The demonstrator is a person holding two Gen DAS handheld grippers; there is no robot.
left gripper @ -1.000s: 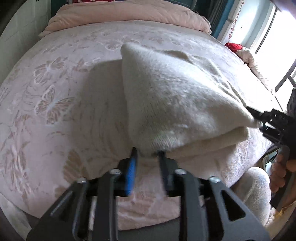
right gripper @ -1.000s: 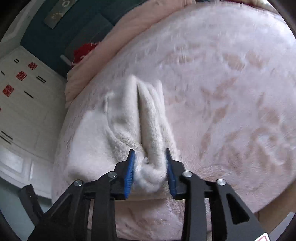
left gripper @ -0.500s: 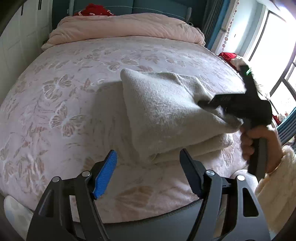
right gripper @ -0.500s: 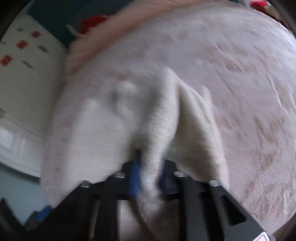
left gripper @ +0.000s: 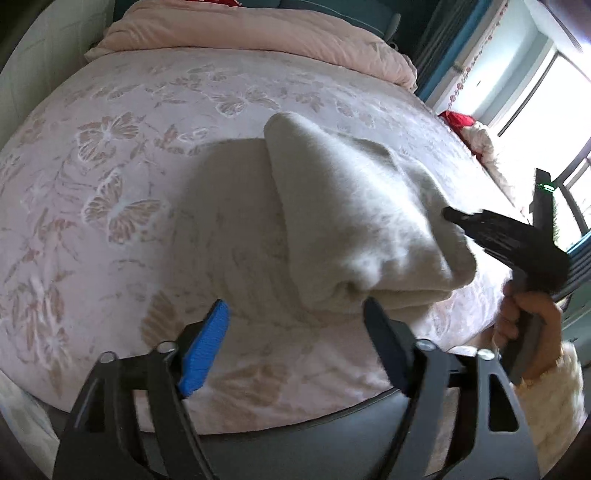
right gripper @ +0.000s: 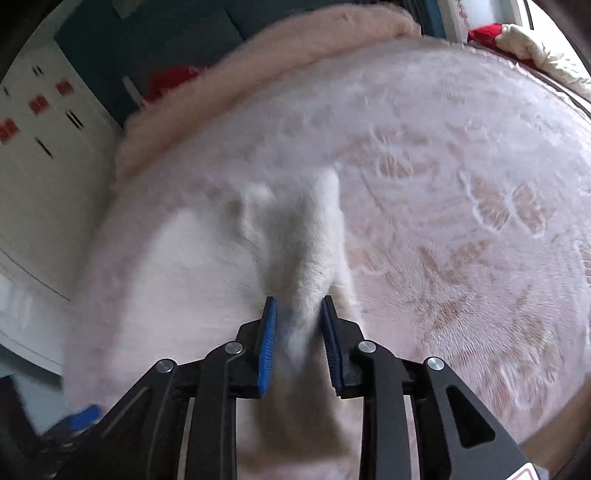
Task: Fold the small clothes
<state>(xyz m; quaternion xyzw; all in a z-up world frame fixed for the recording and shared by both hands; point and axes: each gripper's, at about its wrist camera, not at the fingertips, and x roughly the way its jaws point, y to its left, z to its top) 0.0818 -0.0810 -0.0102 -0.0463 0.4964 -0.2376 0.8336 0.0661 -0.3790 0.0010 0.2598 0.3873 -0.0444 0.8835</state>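
A cream knitted garment (left gripper: 354,221) lies folded in layers on the pink bed, its near right part lifted. My left gripper (left gripper: 295,314) is open and empty, its jaws wide apart just in front of the garment's near folded edge. My right gripper (right gripper: 299,314) is shut on a bunched fold of the garment (right gripper: 295,240); in the left wrist view it (left gripper: 448,214) comes in from the right and holds the top layer up. The right wrist view is blurred.
The pink butterfly-patterned bedspread (left gripper: 129,184) covers the bed. A rolled pink duvet (left gripper: 240,29) lies along the far end. White cupboards (right gripper: 37,147) stand at the left. A window (left gripper: 554,110) and a red item (left gripper: 458,120) are at the right.
My left gripper let go of the garment's near edge, opened wide and drew back. My right gripper kept its hold and lifted the top layer towards the left.
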